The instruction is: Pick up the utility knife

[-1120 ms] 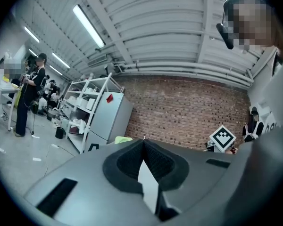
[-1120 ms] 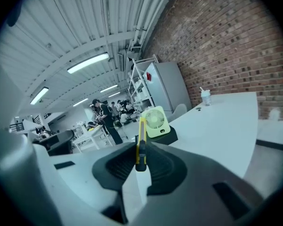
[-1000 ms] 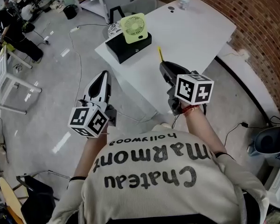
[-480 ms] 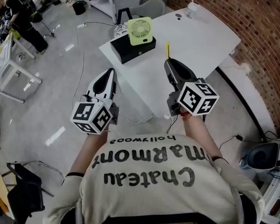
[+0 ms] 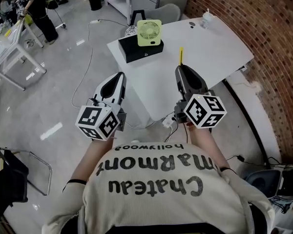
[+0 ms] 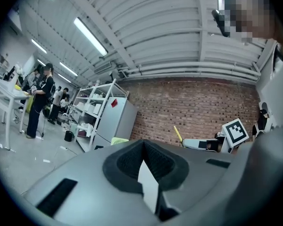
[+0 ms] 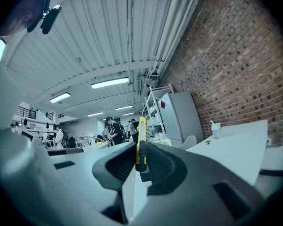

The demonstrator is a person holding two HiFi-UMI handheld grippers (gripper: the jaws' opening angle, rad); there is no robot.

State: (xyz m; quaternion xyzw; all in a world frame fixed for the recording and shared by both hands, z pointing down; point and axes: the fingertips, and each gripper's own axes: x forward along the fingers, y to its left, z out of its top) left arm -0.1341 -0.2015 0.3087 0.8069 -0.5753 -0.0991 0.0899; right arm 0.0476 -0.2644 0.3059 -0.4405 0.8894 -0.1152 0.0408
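Yellow utility knife [image 7: 141, 131], slim with a black slider, is pinched between the right gripper's [image 7: 140, 150] black pads. Its narrow body stands on edge and pokes out beyond the jaw tips. In the head view the knife [image 5: 181, 55] shows as a thin yellow strip reaching from the right gripper [image 5: 181, 69] toward the far side, lifted above the near part of the white rectangular table [image 5: 219, 43].

The left gripper [image 5: 119, 76] is held level to the left of the right one, off the table's near-left corner and over the grey floor [image 5: 63, 96]. Its jaws are pressed together at the tips with nothing between them [image 6: 142, 147].

A black rectangular box [image 5: 136, 51] sits on the table's far-left corner, with a small pale-green fan [image 5: 150, 31] standing upright on it. A small white cup [image 5: 206, 17] stands near the table's far edge. A red brick wall [image 5: 268, 38] runs along the right. Far off at the left, a person in dark clothes [image 5: 39, 6] stands by a white workbench [image 5: 10, 52].
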